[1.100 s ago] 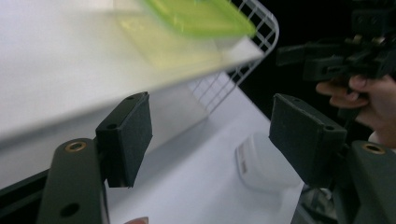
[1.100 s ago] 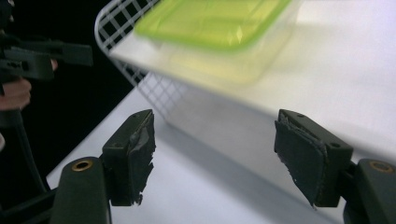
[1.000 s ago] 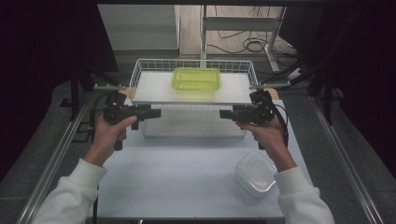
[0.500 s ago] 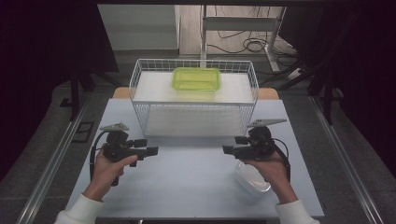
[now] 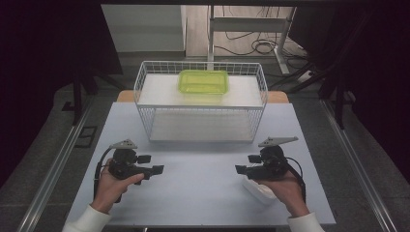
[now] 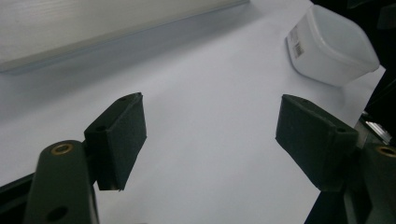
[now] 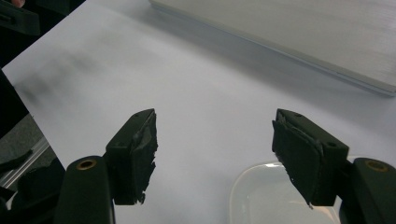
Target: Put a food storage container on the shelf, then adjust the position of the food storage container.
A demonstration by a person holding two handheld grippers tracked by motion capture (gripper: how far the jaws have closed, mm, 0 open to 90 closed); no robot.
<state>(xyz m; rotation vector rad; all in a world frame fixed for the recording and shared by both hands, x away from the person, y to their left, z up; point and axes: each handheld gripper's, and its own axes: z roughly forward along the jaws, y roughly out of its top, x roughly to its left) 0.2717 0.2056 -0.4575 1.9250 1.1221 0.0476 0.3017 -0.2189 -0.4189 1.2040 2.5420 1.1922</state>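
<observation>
A: Here, where do the two claws stand?

B: The left claw (image 5: 157,169) hovers low over the tabletop (image 5: 203,193) at about 8 o'clock, jaws wide after opening further just now, nothing between them. The right claw (image 5: 241,169) sits at about 4 o'clock, also wide and empty.

A: And the thing being worked on?

B: The clear container (image 5: 258,190) lies on the tabletop at 4 o'clock, directly under the right hand (image 5: 285,186); the right gripper view shows its rim (image 7: 280,196) just below the jaws, untouched. The left gripper view shows it farther off (image 6: 334,44).

A: How far along is the work?

B: Seemingly at the start. The green lid (image 5: 203,81) rests on top of the wire basket (image 5: 145,104) at 12 o'clock; nothing is grasped yet, so gripping and moving the container remain.
</observation>
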